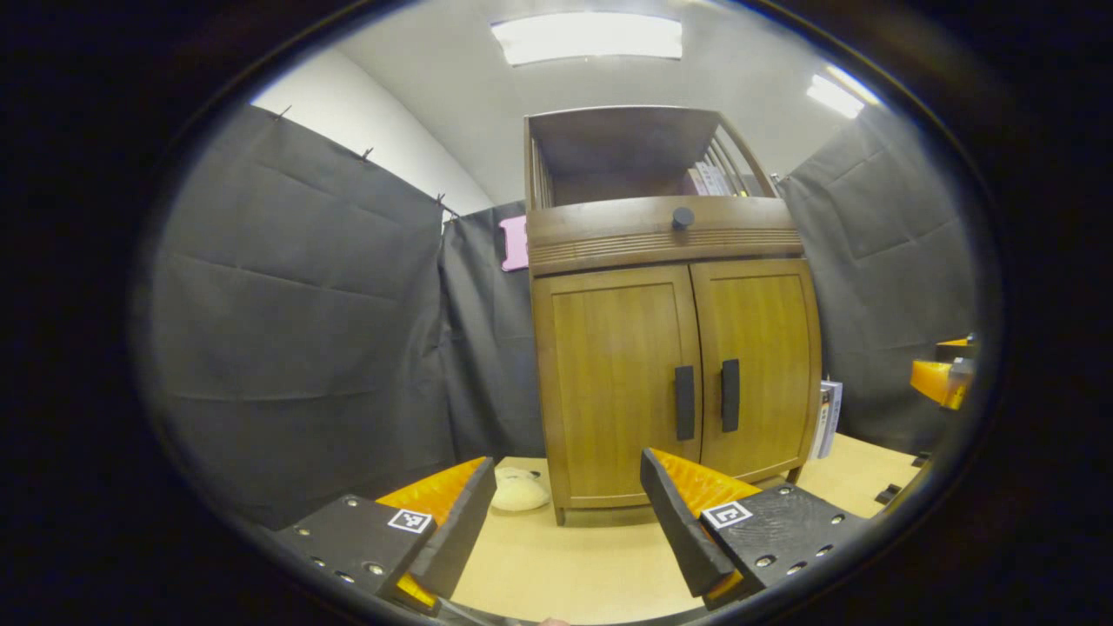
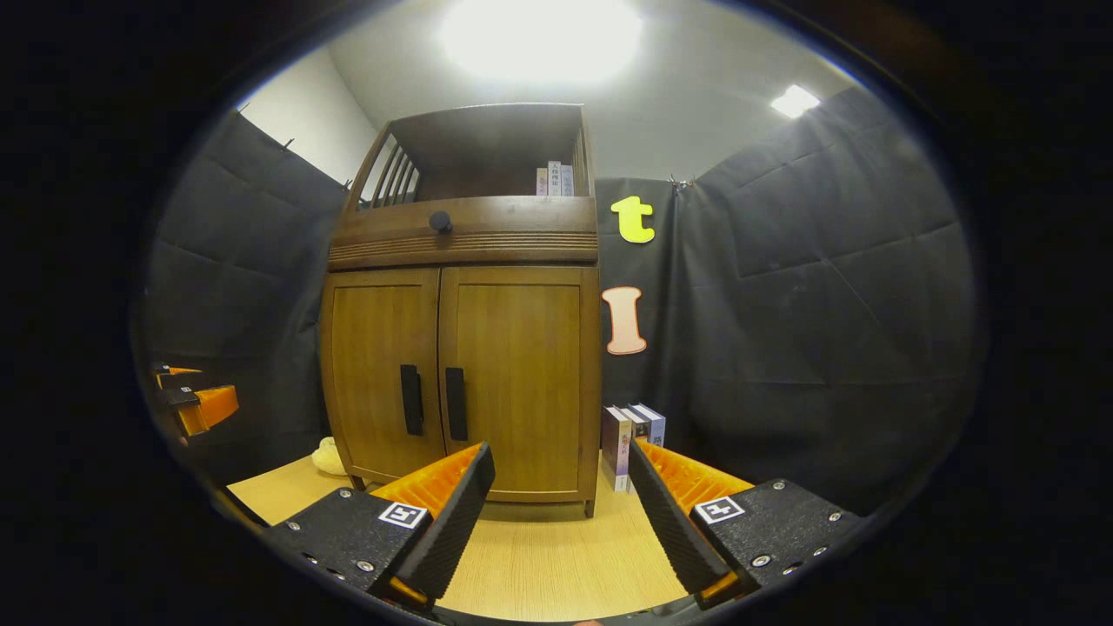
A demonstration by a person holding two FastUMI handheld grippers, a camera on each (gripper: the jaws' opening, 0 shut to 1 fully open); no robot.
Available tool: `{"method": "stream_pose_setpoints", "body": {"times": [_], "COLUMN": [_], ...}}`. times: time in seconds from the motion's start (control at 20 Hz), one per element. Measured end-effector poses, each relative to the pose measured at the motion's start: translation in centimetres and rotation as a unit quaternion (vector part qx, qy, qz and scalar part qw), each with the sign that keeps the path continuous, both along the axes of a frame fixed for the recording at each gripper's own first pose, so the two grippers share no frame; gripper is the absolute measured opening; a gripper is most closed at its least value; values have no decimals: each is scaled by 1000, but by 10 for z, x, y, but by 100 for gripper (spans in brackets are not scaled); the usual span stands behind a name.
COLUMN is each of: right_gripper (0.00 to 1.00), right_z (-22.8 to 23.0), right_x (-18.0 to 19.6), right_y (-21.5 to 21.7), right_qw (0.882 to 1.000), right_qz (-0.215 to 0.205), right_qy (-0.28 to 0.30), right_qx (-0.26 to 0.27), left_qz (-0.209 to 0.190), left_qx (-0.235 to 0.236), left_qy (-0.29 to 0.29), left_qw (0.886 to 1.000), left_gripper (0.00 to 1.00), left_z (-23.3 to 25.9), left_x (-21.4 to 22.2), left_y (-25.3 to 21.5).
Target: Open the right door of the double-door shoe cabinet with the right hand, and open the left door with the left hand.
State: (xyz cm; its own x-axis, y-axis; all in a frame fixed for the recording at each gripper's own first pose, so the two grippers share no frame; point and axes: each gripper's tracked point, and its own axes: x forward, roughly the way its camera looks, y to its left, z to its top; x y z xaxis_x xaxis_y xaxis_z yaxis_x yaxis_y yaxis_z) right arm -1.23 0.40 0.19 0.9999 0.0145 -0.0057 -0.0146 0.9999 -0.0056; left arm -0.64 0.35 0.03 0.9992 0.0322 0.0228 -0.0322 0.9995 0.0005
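The closed shoe cabinet [image 1: 669,348] stands ahead of both spread grippers, apart.

- Bare table [image 1: 600,556] lies open in front of the cabinet [image 1: 669,382]; nothing stands before its shut doors or the two handles.
- A pale soft lump [image 1: 519,489] sits at the cabinet's left foot.
- Books [image 2: 630,443] stand just beside the cabinet's right side.
- Cloth walls close in on both sides of the cabinet.
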Motion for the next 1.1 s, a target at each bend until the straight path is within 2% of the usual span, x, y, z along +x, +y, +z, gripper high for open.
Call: {"method": "stream_pose_setpoints", "body": {"times": [0.15,0.2,0.25,0.35,0.45,0.55,0.6,0.7,0.75,1.1], "right_gripper": [96,92,96,95,95,95,95,92,96,95], "right_z": [0,2,5,10,15,18,21,25,25,22], "right_x": [3,6,9,18,30,42,47,59,65,107], "right_y": [6,8,11,17,23,29,33,38,41,61], "right_qw": [1000,1000,1000,1000,999,999,999,998,998,998], "right_qz": [8,10,13,18,24,30,35,41,44,56], "right_qy": [0,-2,-5,-12,-18,-21,-24,-28,-28,-19], "right_qx": [3,5,8,15,21,25,28,30,30,33], "left_qz": [4,6,7,11,16,21,25,32,36,65], "left_qx": [2,3,3,3,2,3,4,5,5,9], "left_qy": [-3,-4,-4,-6,-6,-6,-6,-6,-5,-1], "left_qw": [1000,1000,1000,1000,1000,1000,1000,999,999,998], "left_gripper": [100,93,86,95,100,100,96,96,96,96], "left_z": [1,1,1,2,2,2,2,3,3,4], "left_x": [-2,-2,-2,-2,-3,-4,-4,-6,-6,-11], "left_y": [1,1,1,2,3,3,4,6,6,10]}}
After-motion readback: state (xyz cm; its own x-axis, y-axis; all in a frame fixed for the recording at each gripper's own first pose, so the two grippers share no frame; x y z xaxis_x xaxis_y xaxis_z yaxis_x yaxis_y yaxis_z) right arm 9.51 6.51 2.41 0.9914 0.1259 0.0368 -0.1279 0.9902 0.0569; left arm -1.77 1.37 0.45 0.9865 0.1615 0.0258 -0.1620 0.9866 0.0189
